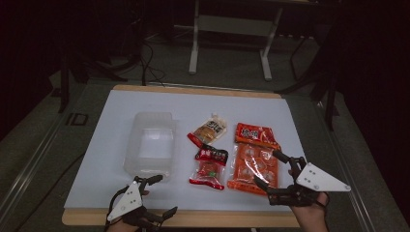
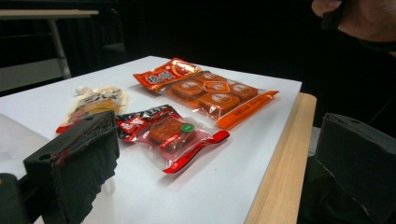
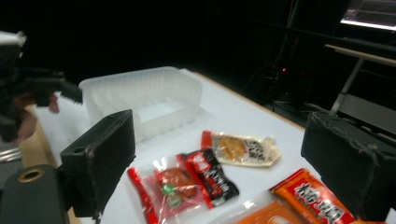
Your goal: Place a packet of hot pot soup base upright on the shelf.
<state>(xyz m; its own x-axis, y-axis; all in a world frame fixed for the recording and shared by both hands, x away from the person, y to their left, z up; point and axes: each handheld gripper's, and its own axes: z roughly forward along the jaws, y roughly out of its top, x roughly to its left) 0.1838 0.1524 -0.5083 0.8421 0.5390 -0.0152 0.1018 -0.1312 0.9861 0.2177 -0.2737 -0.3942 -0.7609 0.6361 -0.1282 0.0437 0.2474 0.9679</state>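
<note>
Both grippers' fingers gape empty at the counter's near edge: left gripper apparently off the clear tub, right gripper over the orange packet.

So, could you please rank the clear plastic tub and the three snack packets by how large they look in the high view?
Largest to smallest:
1. Clear plastic tub
2. Orange multi-piece packet
3. Red packet
4. Yellow pouch
The last two look close in size, and the pouch lies farther from the camera, so their order is unsure.
</note>
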